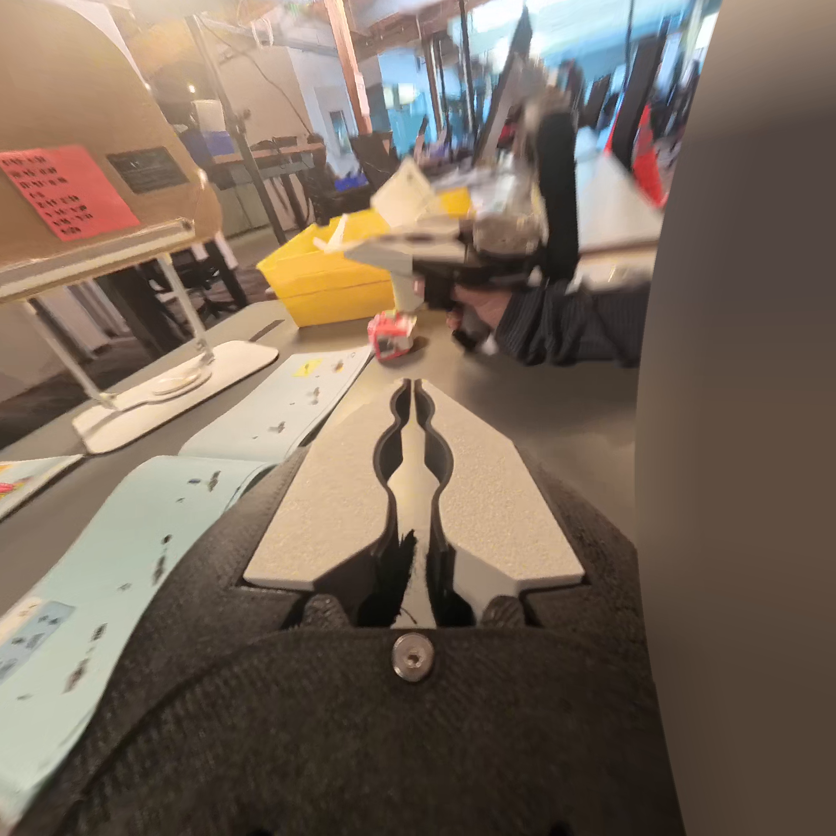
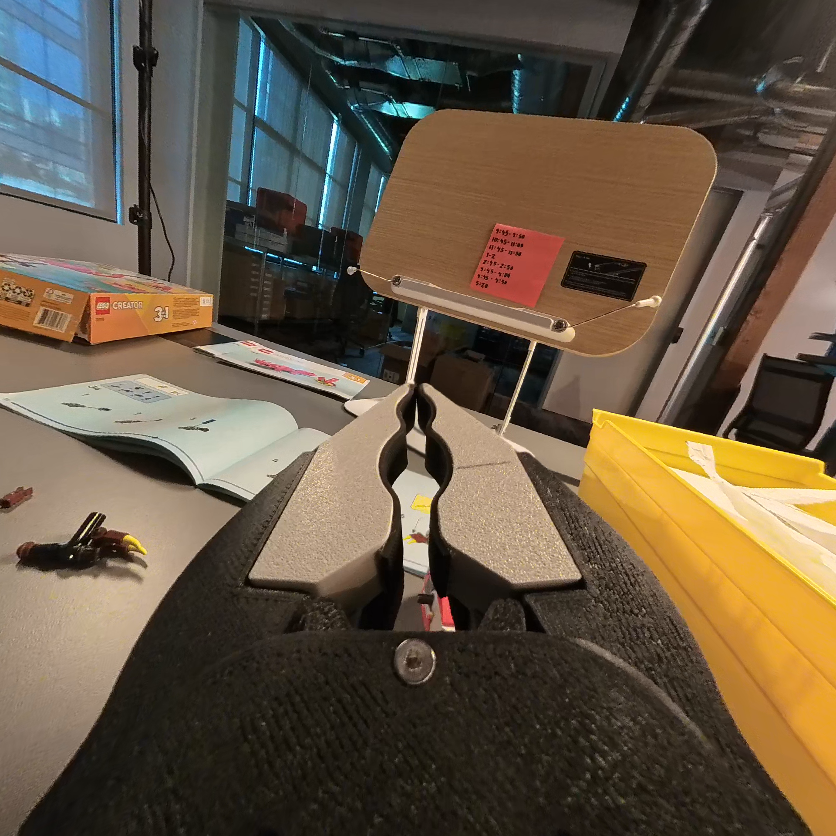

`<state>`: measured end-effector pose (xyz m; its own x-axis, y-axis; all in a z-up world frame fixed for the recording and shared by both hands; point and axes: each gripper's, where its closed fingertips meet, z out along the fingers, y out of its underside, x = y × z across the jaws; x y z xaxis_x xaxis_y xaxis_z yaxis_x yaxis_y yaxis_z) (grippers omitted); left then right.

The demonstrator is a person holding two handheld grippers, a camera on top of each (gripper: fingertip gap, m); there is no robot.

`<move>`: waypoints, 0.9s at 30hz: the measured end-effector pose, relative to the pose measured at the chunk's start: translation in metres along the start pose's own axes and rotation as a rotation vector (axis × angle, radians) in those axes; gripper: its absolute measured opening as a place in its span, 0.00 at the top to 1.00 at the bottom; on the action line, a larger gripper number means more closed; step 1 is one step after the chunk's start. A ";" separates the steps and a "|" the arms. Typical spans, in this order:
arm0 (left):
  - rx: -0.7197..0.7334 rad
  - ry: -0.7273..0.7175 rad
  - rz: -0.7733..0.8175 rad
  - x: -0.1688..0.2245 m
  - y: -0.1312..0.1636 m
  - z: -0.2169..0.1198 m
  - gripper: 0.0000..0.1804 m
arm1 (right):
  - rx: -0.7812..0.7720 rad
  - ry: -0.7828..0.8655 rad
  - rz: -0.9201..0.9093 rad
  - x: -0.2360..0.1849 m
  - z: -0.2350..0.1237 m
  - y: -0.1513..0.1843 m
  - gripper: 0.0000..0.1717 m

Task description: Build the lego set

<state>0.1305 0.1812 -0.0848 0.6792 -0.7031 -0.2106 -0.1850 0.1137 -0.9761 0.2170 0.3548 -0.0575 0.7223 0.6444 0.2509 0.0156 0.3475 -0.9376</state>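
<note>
The left gripper (image 1: pixel 414 382) hangs low over the grey table (image 1: pixel 520 407), its tips drawn together with nothing between them, just right of the open pale-blue booklet (image 1: pixel 253 420). Beyond the booklet's far corner sits a small red-and-white brick piece (image 1: pixel 392 337), under the other gripper (image 1: pixel 362 246) in a person's hand (image 1: pixel 475 307). The right gripper (image 2: pixel 415 391) is likewise closed and bare, with the booklet (image 2: pixel 149 420) to its left, the wooden book stand (image 2: pixel 534 226) behind and the yellow bin (image 2: pixel 705 534) to its right.
</note>
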 end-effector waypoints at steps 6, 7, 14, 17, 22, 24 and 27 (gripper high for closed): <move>0.135 -0.049 -0.161 -0.001 -0.077 -0.051 0.96 | 0.006 0.032 0.010 0.007 -0.002 0.000 1.00; 0.137 -0.031 -0.200 0.002 -0.085 -0.065 0.96 | 0.005 0.034 0.009 0.007 -0.002 0.000 1.00; -0.278 -0.467 -0.385 -0.075 -0.058 -0.190 0.89 | -0.004 0.032 -0.015 0.005 0.000 0.001 1.00; -0.534 -0.668 -0.506 -0.112 -0.017 -0.247 0.84 | -0.002 0.037 -0.005 0.007 0.000 0.001 1.00; -0.894 -0.618 -0.720 -0.139 0.076 -0.280 0.85 | 0.005 0.041 0.013 0.009 -0.001 0.000 1.00; -0.961 -0.570 -0.809 -0.139 0.103 -0.280 0.83 | 0.005 0.041 0.015 0.009 -0.001 0.000 1.00; -1.042 -0.547 -0.857 -0.137 0.123 -0.281 0.76 | 0.005 0.040 0.016 0.009 -0.001 0.000 1.00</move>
<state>-0.1845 0.0942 -0.1615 0.9801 0.0848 0.1792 0.1484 -0.9132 -0.3796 0.2241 0.3600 -0.0557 0.7494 0.6223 0.2261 0.0005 0.3410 -0.9401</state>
